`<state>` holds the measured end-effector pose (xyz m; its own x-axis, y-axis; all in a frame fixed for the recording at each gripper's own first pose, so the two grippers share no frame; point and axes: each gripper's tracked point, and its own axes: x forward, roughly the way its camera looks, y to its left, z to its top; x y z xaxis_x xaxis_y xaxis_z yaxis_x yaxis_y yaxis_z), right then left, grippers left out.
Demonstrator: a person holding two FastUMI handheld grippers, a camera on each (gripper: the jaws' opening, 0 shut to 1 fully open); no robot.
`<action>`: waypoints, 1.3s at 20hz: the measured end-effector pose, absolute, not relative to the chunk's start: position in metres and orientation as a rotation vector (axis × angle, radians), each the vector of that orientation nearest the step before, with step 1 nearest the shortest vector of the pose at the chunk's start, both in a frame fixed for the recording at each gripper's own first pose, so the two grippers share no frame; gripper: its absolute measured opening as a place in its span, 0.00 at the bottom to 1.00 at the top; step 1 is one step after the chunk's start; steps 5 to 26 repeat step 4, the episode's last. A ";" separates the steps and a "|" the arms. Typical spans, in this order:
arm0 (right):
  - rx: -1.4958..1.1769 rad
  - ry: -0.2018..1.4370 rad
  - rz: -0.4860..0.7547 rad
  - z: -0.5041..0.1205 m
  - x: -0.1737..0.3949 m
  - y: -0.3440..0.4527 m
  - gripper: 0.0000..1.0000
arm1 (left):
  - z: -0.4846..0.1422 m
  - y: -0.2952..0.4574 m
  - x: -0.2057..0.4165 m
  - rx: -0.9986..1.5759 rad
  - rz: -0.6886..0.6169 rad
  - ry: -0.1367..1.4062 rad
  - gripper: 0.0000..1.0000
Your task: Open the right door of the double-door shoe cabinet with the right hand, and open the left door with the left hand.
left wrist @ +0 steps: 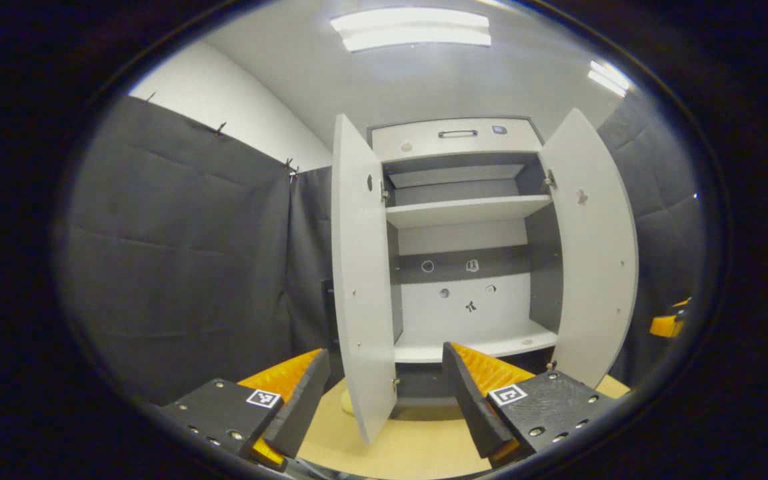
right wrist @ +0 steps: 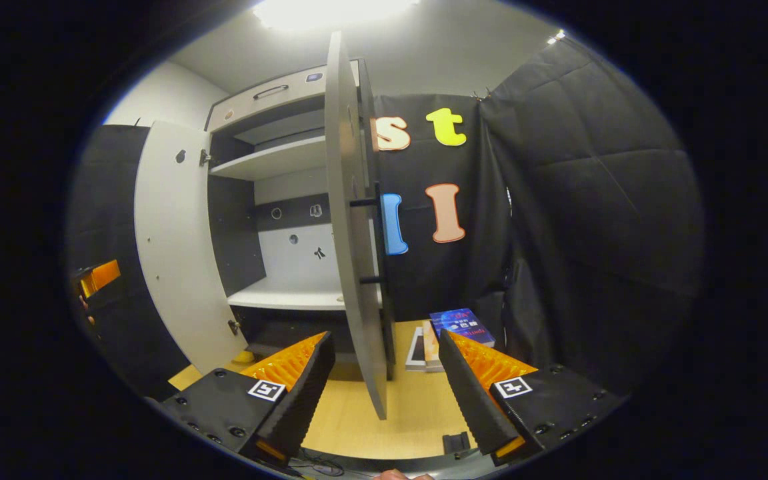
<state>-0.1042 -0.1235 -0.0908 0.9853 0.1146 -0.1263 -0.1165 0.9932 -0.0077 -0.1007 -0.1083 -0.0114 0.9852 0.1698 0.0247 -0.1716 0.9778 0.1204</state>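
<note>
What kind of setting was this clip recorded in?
Likely an indoor recording booth, not a home: black quilted cloth walls, ceiling strip lights, and a shoe cabinet standing on a wooden table, both doors open, with a few books beside it.

The left gripper view is looking straight into the open shoe cabinet from near the left door's edge. The right gripper view is facing the right door edge-on, angled leftward. Both 2 views are sharing the cabinet's shelves.
</note>
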 end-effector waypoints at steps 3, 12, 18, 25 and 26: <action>0.052 0.154 0.111 -0.102 -0.110 -0.126 0.98 | -0.009 -0.118 -0.105 0.118 0.164 -0.034 0.98; 0.074 0.156 0.115 -0.102 -0.110 -0.122 0.92 | -0.012 -0.123 -0.109 0.106 0.171 -0.035 0.98; 0.074 0.156 0.115 -0.102 -0.110 -0.122 0.92 | -0.012 -0.123 -0.109 0.106 0.171 -0.035 0.98; 0.074 0.156 0.115 -0.102 -0.110 -0.122 0.92 | -0.012 -0.123 -0.109 0.106 0.171 -0.035 0.98; 0.074 0.156 0.115 -0.102 -0.110 -0.122 0.92 | -0.012 -0.123 -0.109 0.106 0.171 -0.035 0.98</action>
